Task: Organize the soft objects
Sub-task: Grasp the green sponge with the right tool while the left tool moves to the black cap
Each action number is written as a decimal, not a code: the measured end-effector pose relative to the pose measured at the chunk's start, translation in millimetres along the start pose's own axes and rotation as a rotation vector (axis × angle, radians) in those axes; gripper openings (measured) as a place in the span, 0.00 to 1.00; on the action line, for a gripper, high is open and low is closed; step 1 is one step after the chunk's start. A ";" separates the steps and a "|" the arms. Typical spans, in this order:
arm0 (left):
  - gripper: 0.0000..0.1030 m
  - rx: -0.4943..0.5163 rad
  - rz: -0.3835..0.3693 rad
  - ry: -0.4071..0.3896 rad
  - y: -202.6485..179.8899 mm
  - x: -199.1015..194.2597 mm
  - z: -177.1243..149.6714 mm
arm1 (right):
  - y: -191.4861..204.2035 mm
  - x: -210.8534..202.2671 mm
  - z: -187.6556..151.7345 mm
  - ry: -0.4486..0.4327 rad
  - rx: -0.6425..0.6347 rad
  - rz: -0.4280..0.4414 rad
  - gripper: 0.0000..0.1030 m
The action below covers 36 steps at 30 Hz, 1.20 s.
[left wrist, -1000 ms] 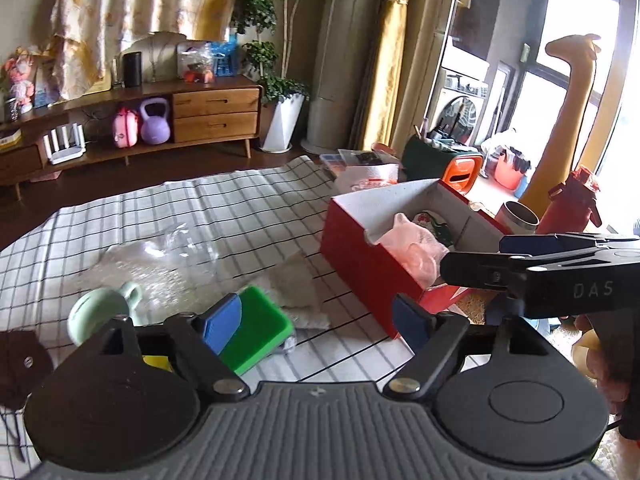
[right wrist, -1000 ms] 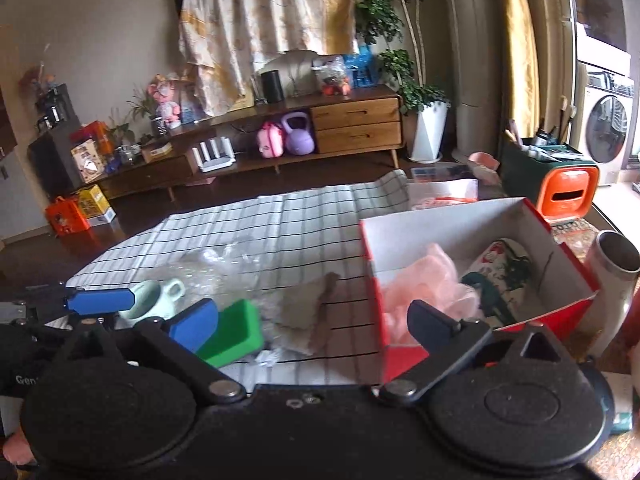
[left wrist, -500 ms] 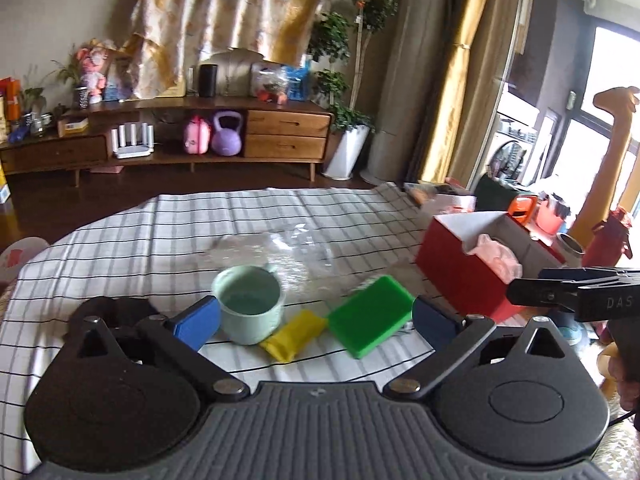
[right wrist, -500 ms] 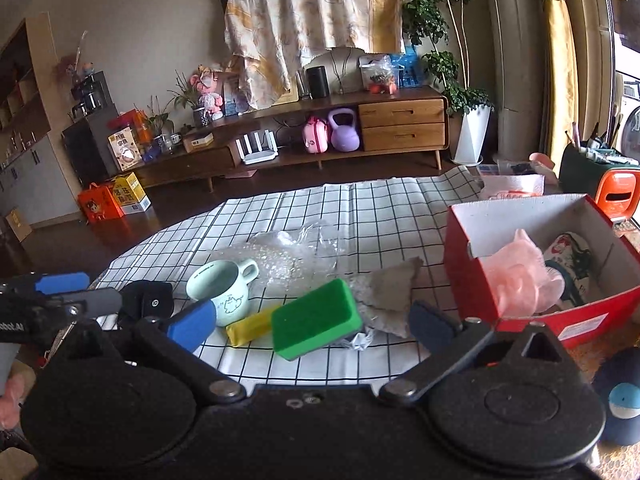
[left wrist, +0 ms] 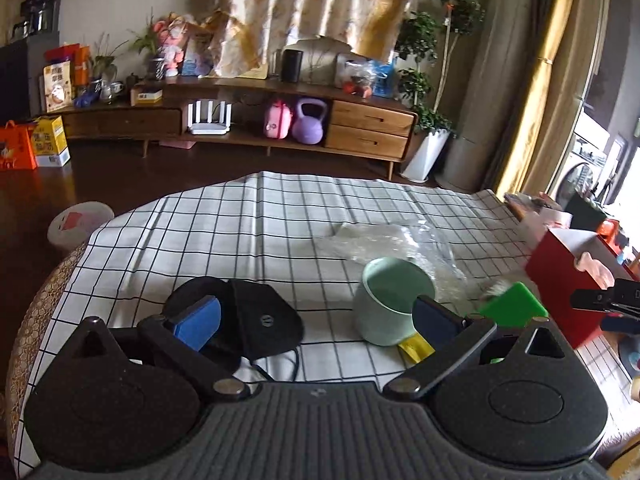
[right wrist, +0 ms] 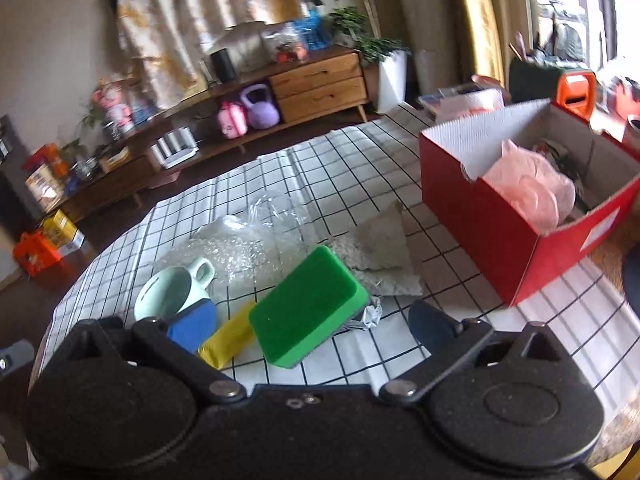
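A green sponge [right wrist: 306,306] lies on the checked tablecloth between the open fingers of my right gripper [right wrist: 312,326]; it also shows in the left wrist view [left wrist: 514,310]. A yellow soft piece [right wrist: 228,338] lies beside it. A grey cloth [right wrist: 378,254] and a clear bubble bag [right wrist: 248,242] lie behind. A red box [right wrist: 492,236] at the right holds a pink soft toy [right wrist: 532,188]. My left gripper [left wrist: 316,320] is open and empty over a black pouch [left wrist: 256,320], with a mint mug [left wrist: 390,300] by its right finger.
The checked tablecloth [left wrist: 248,224] covers a round table whose edge curves at the left. A wooden sideboard [left wrist: 248,120] stands across the dark floor. The right gripper's tips [left wrist: 600,304] show at the far right of the left wrist view.
My left gripper has swung left from the red box to the black pouch and mug. My right gripper has moved closer to the green sponge and tilted.
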<state>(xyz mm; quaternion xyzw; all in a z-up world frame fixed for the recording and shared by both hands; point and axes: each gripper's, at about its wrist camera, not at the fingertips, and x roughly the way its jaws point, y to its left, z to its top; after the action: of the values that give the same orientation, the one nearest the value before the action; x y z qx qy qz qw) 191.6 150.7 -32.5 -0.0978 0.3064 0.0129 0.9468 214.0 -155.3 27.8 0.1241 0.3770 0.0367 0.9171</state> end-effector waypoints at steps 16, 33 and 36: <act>1.00 -0.105 0.125 0.045 57.6 68.2 -11.0 | 21.5 100.5 9.6 0.056 0.332 -0.201 0.96; 1.00 -0.125 0.183 0.167 79.4 147.2 -28.9 | 17.8 134.4 0.3 0.103 0.339 -0.315 0.84; 0.99 -0.084 0.200 0.157 73.8 149.4 -33.0 | 16.7 132.0 -0.1 0.101 0.323 -0.306 0.82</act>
<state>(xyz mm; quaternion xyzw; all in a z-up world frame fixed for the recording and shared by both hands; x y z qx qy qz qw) 287.6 211.4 -158.8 -0.1069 0.3870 0.1126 0.9089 308.5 -117.9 -58.0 0.2087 0.4377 -0.1576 0.8602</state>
